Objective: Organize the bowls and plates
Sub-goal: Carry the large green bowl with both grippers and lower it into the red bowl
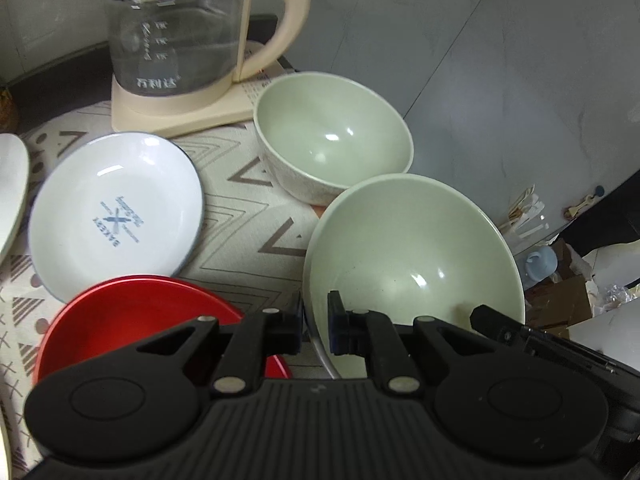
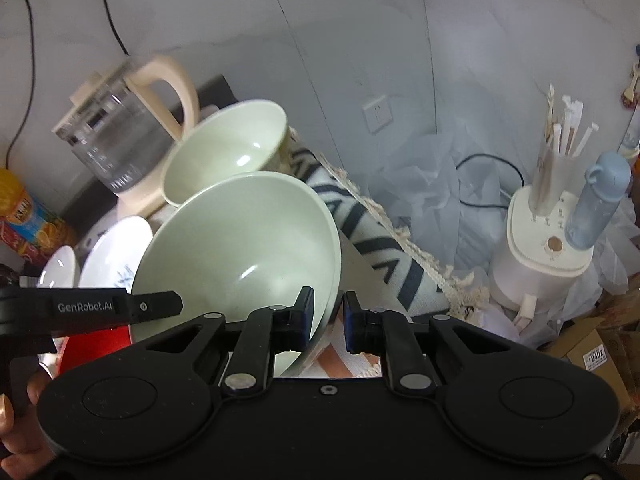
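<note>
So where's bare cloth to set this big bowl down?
Only the patterned cloth between white plate, small green bowl and big bowl. Crowded: red plate nearside, kettle at the back.

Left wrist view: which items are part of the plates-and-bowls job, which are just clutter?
Job items:
- large pale green bowl, rim between the left gripper fingers
- smaller pale green bowl
- white enamel plate with blue print
- red round plate

Clutter:
- glass kettle with cream handle
- blue bottle
- cardboard boxes
</note>
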